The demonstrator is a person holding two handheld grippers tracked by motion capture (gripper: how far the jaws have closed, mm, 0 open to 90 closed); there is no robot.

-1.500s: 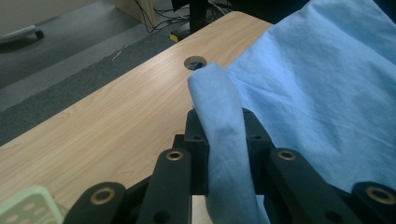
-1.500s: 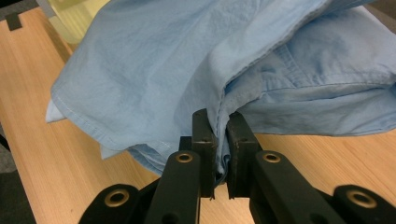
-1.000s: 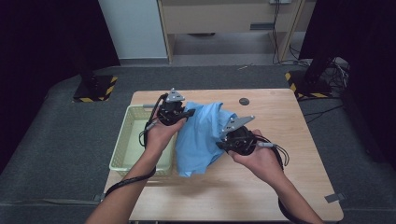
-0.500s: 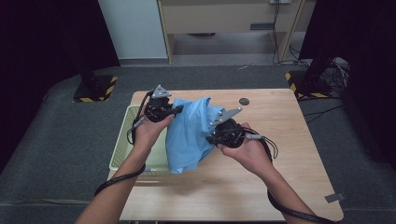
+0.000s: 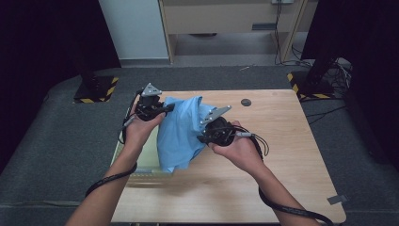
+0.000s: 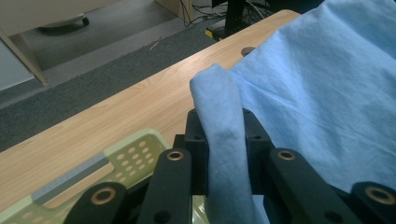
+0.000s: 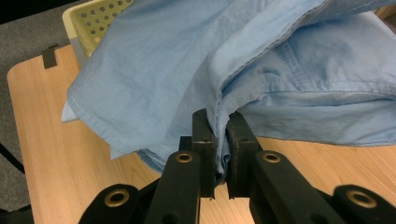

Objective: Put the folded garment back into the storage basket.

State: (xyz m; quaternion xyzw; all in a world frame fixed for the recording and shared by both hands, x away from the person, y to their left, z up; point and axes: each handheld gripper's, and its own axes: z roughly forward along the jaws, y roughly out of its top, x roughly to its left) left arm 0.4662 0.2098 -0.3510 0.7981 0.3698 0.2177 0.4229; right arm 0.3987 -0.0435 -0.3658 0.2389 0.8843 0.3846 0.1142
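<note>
A light blue shirt (image 5: 181, 134) hangs bunched between both grippers, lifted above the left half of the wooden table (image 5: 287, 141). My left gripper (image 5: 165, 108) is shut on a fold at its far left edge; in the left gripper view the fold (image 6: 219, 107) stands pinched between the jaws of my left gripper (image 6: 219, 119). My right gripper (image 5: 201, 137) is shut on the shirt's right side, where a seam (image 7: 219, 100) runs down into the jaws of my right gripper (image 7: 219, 120). The shirt's lower end droops over a pale green perforated basket (image 5: 141, 162).
The basket (image 6: 133, 147) sits at the table's left edge, its rim (image 7: 93, 11) partly hidden by cloth. A small dark round disc (image 5: 245, 102) lies near the table's far edge. Grey carpet surrounds the table; a tape tab (image 7: 49, 56) marks one corner.
Both grippers have carried the shirt leftward across the table; it now hangs partly over the basket. Both grips are unchanged.
</note>
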